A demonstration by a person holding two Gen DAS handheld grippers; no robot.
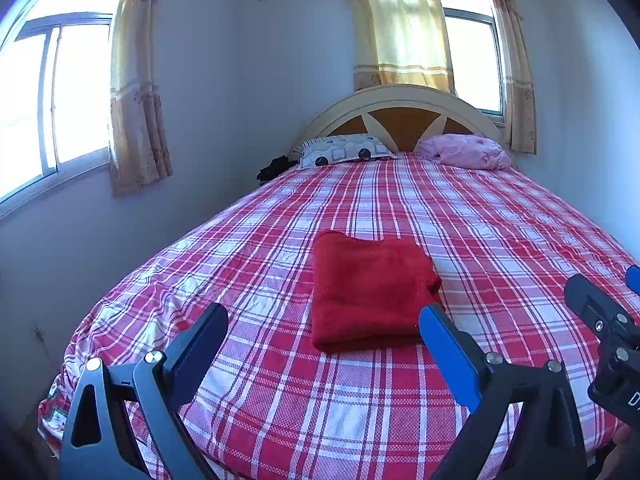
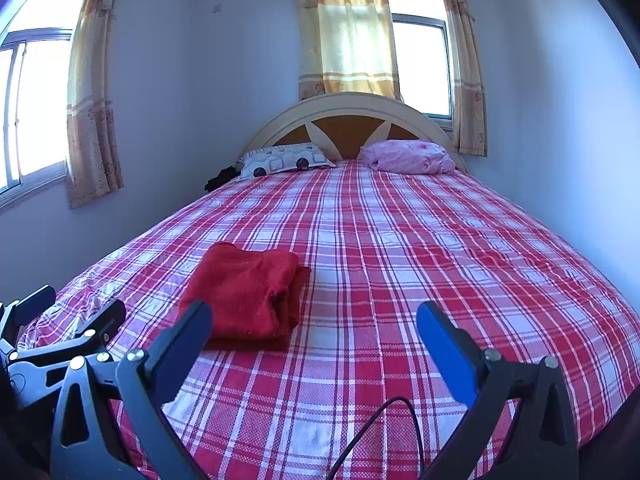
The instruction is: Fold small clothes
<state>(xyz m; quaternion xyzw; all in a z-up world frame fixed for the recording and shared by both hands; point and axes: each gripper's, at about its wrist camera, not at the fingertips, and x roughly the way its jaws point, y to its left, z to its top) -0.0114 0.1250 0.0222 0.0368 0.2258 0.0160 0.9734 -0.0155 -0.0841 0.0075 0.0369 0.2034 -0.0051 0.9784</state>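
Note:
A red knitted garment [image 1: 368, 292] lies folded into a thick rectangle on the red-and-white plaid bedspread [image 1: 500, 240], near the foot of the bed. My left gripper [image 1: 324, 314] hangs open just in front of it, with nothing between its fingers. The right gripper [image 1: 604, 280] shows at the right edge of the left wrist view, apart from the garment. In the right wrist view the folded garment [image 2: 248, 292] sits ahead and to the left of my open, empty right gripper [image 2: 314, 310]. The left gripper [image 2: 78, 302] is at the lower left there.
A patterned pillow [image 1: 344, 151] and a pink pillow [image 1: 466, 151] rest against the arched headboard [image 1: 400, 98]. Curtained windows stand on the left wall [image 1: 52, 92] and behind the bed. A dark bundle [image 1: 274, 168] sits left of the pillows. A black cable [image 2: 384, 420] crosses the near bedspread.

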